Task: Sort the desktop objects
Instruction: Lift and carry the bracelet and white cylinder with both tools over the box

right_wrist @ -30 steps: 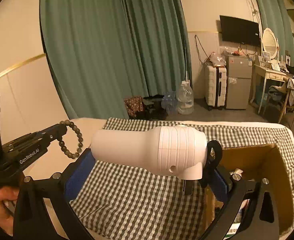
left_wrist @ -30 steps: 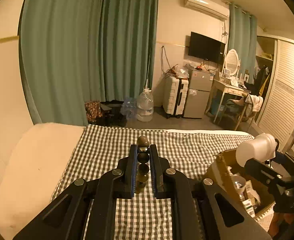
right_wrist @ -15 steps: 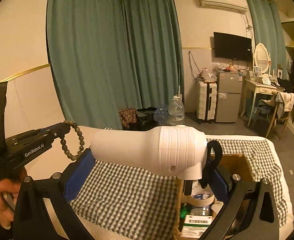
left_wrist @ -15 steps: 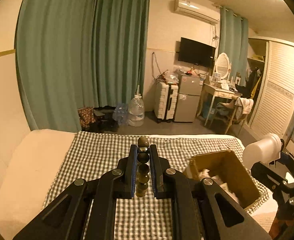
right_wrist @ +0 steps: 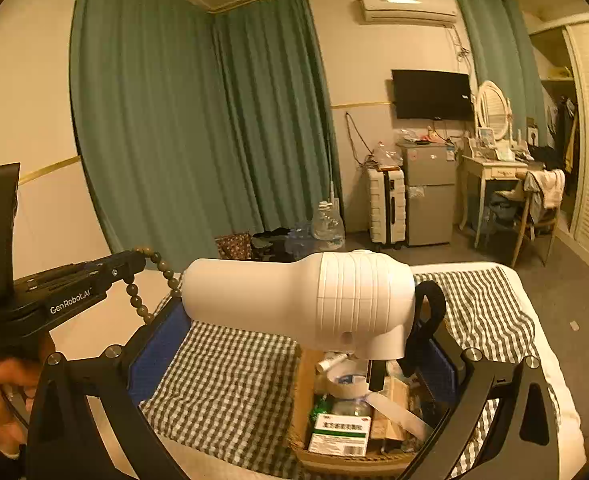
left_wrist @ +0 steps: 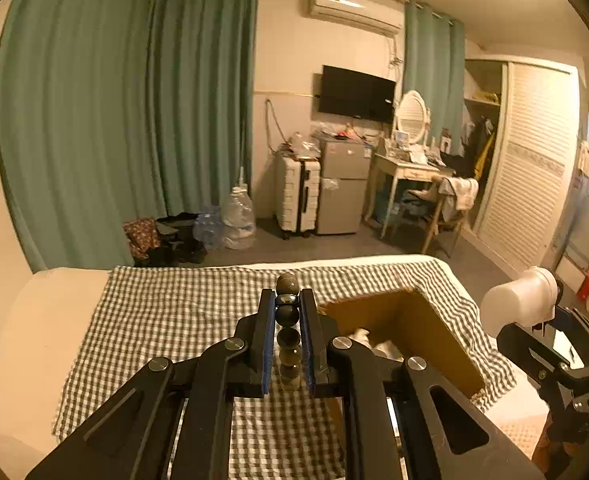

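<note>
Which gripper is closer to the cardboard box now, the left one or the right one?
Right. The right gripper, holding the white hair dryer, hangs directly above the cardboard box. The left gripper, clamping the bead bracelet, is off to the box's left.

Left gripper (left_wrist: 287, 300) clamps a bead bracelet (left_wrist: 287, 320); cardboard box (left_wrist: 422, 320) just right, on checkered cloth (left_wrist: 174, 312).

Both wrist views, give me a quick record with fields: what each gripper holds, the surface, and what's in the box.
left gripper: shut on bead bracelet
right gripper: shut on white hair dryer, lying sideways across the fingers
surface: checkered cloth on a bed
cardboard box: open, on the cloth
box contents: tape roll, green-and-white medicine box, other items unclear
</note>
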Motion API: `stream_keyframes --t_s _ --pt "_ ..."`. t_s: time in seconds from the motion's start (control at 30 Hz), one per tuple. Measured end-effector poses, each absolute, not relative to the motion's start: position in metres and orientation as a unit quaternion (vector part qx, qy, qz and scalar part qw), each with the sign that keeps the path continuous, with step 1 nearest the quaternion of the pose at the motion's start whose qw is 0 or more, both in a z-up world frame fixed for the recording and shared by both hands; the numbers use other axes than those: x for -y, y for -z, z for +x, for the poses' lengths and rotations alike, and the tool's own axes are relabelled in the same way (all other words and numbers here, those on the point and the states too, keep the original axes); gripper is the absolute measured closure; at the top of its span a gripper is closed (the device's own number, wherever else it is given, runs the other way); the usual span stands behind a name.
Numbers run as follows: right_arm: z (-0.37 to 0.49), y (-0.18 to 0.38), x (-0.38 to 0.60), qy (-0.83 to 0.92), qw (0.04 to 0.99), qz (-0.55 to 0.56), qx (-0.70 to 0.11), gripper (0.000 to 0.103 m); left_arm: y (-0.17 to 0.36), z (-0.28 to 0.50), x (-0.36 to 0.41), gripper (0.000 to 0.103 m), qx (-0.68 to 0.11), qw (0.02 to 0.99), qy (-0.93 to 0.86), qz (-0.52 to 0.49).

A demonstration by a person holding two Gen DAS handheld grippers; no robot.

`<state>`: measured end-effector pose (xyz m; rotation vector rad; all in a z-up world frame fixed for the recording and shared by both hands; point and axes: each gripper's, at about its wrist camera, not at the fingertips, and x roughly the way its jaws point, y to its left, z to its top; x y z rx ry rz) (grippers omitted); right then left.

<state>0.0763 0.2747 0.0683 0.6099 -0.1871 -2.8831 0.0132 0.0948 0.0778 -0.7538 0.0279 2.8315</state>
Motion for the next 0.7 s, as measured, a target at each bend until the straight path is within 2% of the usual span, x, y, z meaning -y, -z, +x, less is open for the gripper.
stream_keyframes --t_s 0.7 --pt "0.038 -0.011 -0.366 0.961 0.050 0.258 0.089 0.001 -0.012 -0.035 -0.210 0.091 -0.062 0.185 -0.928 -0.317"
